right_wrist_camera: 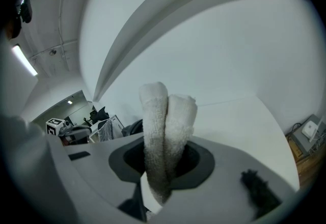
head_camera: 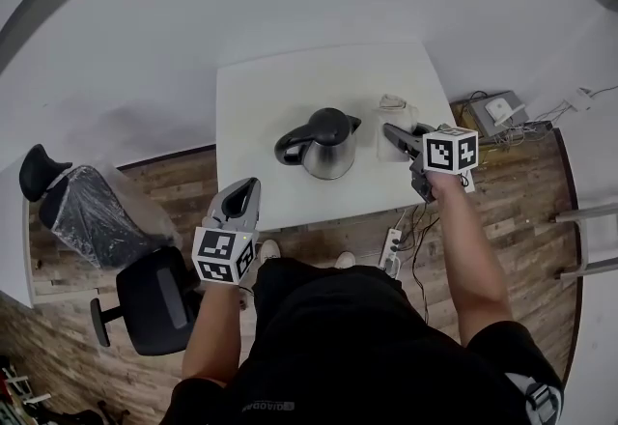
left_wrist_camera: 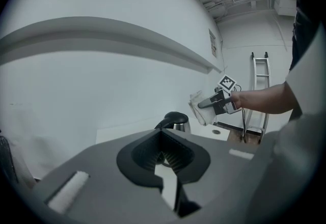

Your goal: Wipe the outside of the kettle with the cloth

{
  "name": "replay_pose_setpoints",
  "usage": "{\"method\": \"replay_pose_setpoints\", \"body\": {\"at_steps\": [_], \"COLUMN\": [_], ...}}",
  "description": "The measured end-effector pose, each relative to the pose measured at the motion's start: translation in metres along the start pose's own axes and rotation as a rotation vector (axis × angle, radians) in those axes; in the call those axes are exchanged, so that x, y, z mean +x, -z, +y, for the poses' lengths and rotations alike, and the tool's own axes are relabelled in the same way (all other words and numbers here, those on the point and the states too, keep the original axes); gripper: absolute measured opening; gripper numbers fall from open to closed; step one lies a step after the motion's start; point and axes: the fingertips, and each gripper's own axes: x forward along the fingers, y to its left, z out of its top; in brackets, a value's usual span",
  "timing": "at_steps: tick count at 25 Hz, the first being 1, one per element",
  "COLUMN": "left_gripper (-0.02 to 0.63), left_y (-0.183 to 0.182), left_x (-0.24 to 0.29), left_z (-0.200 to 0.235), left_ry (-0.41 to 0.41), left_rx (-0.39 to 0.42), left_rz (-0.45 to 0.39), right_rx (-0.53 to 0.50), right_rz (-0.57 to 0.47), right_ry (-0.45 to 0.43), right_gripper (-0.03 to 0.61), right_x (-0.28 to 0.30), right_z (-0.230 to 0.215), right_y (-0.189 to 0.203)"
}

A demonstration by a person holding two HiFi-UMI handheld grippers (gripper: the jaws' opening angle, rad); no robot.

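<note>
A steel kettle (head_camera: 325, 145) with a black lid and handle stands upright in the middle of the white table (head_camera: 261, 104). It also shows in the left gripper view as the kettle (left_wrist_camera: 175, 120), beyond my jaws. My right gripper (head_camera: 391, 132) is just right of the kettle, apart from it, and is shut on a folded white cloth (head_camera: 395, 117). In the right gripper view the cloth (right_wrist_camera: 167, 121) sticks up out of the right gripper (right_wrist_camera: 164, 164). My left gripper (head_camera: 250, 187) hangs at the table's front left edge. This left gripper (left_wrist_camera: 164, 155) is shut and holds nothing.
A black office chair (head_camera: 154, 299) and a plastic-covered chair (head_camera: 85, 209) stand on the wooden floor to the left. A power strip (head_camera: 391, 249) lies under the table's front edge. Cables and a small device (head_camera: 499, 109) sit at the right. A white wall runs behind the table.
</note>
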Motion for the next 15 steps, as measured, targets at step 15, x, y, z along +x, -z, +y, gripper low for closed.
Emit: {"method": "replay_pose_setpoints", "body": {"at_steps": [15], "left_gripper": [0.005], "left_y": [0.003], "left_x": [0.048], "left_z": [0.069], "left_ry": [0.315], "left_rx": [0.126], "left_rz": [0.019], "right_rx": [-0.151], "right_rz": [0.352], "right_ry": [0.425], "right_gripper": [0.095], "right_x": [0.042], "right_z": [0.006], "right_y": [-0.016]}}
